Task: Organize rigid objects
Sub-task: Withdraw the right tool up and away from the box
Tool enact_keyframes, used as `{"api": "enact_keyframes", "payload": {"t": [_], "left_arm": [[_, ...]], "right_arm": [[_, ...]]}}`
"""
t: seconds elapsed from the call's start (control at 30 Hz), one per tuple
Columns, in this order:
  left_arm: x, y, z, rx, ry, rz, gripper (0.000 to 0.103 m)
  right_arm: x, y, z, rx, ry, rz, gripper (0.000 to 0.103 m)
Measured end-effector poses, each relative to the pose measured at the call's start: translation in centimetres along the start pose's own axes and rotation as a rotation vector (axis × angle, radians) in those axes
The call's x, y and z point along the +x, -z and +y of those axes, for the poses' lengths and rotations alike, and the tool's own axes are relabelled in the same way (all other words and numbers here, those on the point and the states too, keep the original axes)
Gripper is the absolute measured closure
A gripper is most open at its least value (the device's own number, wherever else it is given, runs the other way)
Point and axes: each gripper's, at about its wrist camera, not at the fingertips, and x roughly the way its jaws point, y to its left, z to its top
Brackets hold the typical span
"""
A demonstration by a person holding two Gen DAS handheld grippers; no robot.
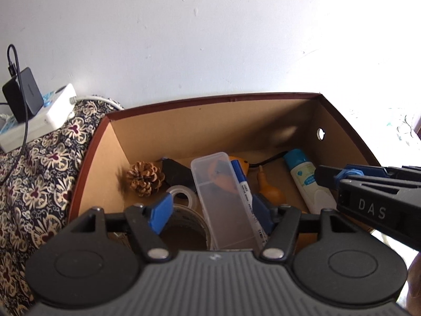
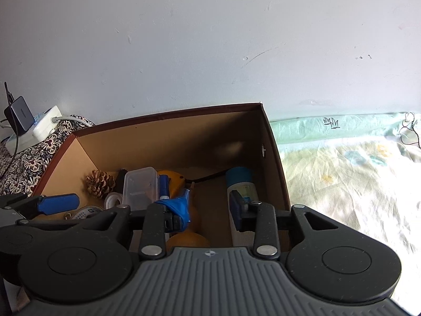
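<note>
- Left wrist view: the left gripper (image 1: pixel 210 210) hangs over the near edge of a cardboard box (image 1: pixel 184 121), its jaws spread wide.
- A clear plastic case (image 1: pixel 221 197) lies between the blue pads without either pad pressing on it; it rests in the box, leaning over a roll of tape (image 1: pixel 184 226).
- A blue marker (image 1: pixel 246 192) lies along the case's right side; a pine cone (image 1: pixel 144 177) sits to the left, a white bottle with a blue cap (image 1: pixel 306 176) by the right wall.
- The right gripper (image 1: pixel 342 177) reaches in from the right, above the bottle.
- Right wrist view: the right gripper (image 2: pixel 210 208) is parted, nothing clamped; below the gap are an orange object (image 2: pixel 188 239) and the box floor.
- The bottle (image 2: pixel 242 184) lies just behind its right pad.
- The left gripper's blue pad (image 2: pixel 58 203) shows at the left.
</note>
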Motion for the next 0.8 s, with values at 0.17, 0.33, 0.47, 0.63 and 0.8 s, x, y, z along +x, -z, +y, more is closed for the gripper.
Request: {"api": "enact_keyframes", "payload": {"t": [0.17,0.33,0.47,0.63,0.8], "left_arm": [[-0.2,0.2,-0.3,-0.009,-0.018,0.004,0.036],[0.3,0.3,-0.2,-0.015,-0.031,0.03,0.036],[0.1,0.2,0.0,-0.017,-0.017,0.031,0.036],[-0.6,0.2,-0.7,0.025,-0.025,-0.008,0.036],[-1.5,0.1,-2.1,0.042,-0.038,0.003,0.036]], "right_arm": [[-0.7,0.0,-0.2,-0.004,0.011,-0.009,0.085],[-0.5,0.0,-0.1,-0.018,0.037,0.016,0.083],[-1.0,0.2,-0.3,-0.006,0.016,0.018,0.083],[-2.3,0.2,-1.4,-0.001,0.024,-0.007,0.082],[-4.2,0.6,-3.7,0.008,0.012,-0.019,0.081]]}}
